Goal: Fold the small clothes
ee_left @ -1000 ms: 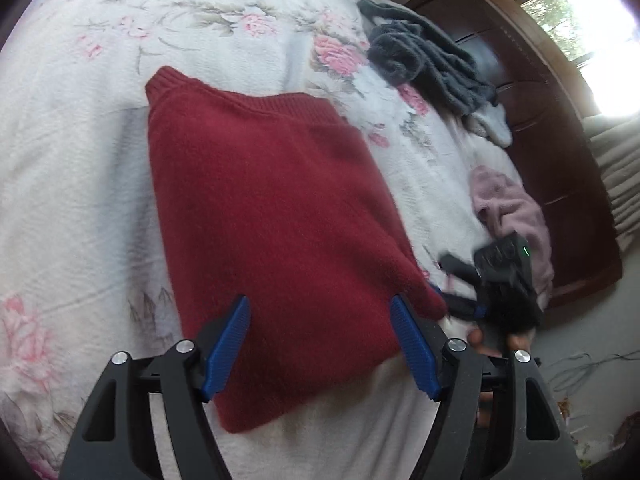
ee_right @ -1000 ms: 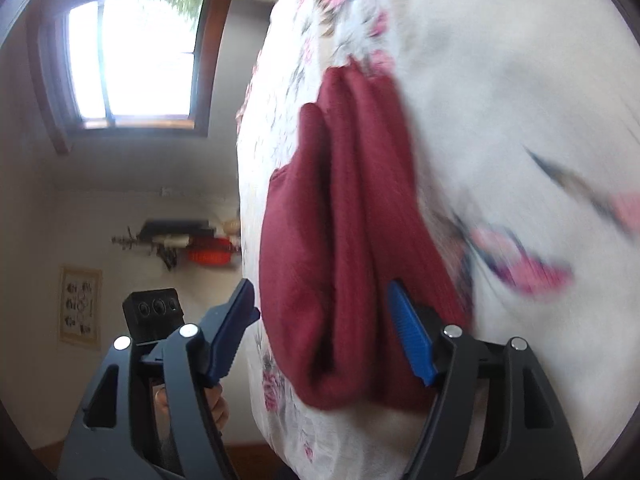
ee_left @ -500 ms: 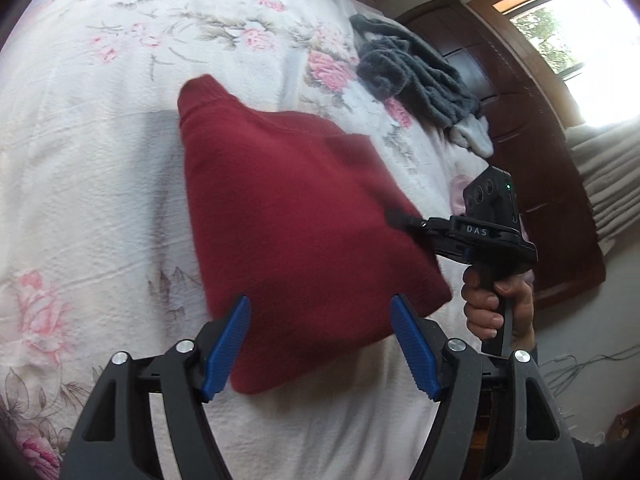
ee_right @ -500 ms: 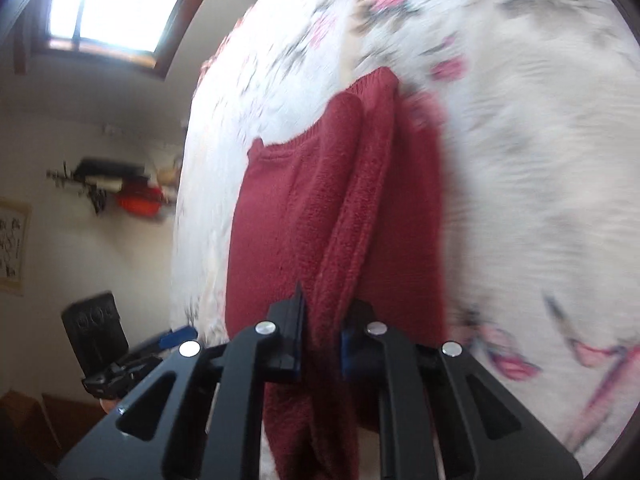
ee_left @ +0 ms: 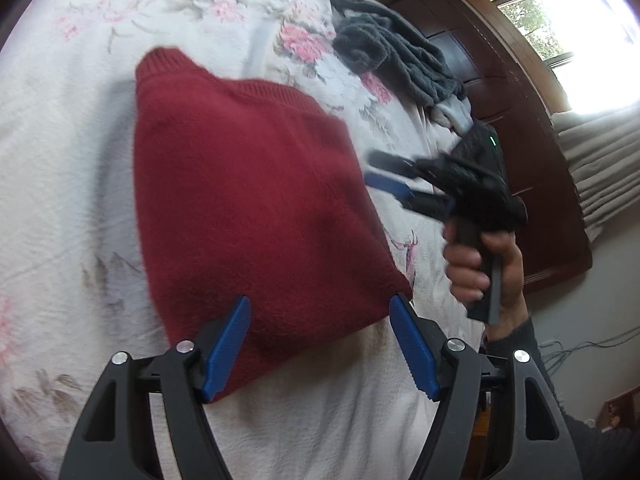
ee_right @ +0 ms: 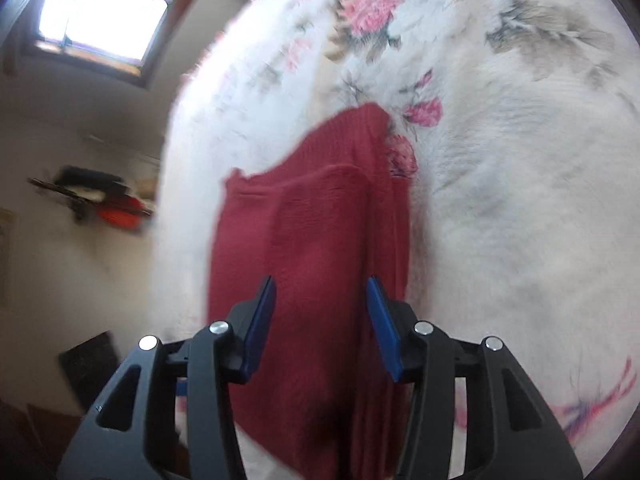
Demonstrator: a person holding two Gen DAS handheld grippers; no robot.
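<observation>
While the red sweater [ee_left: 248, 200] lies folded into a compact block on the floral bedspread [ee_left: 60, 160], I judge this garment close to finished: my right wrist view shows its layers stacked with one ribbed edge uppermost, and the sides look fairly even. My left gripper [ee_left: 320, 344] hovers over the near edge with its jaws spread wide, holding nothing. My right gripper [ee_right: 322, 324] sits at the sweater's side, jaws parted and empty, the cloth lying between them but not pinched. What remains, as far as I can see, is the grey garment [ee_left: 396, 64] heaped near the far edge of the bed with a pale piece [ee_left: 454, 114] beside it, both unfolded. I can read no brand, label or writing; only a small green light [ee_left: 491, 142] shows on the right tool.
</observation>
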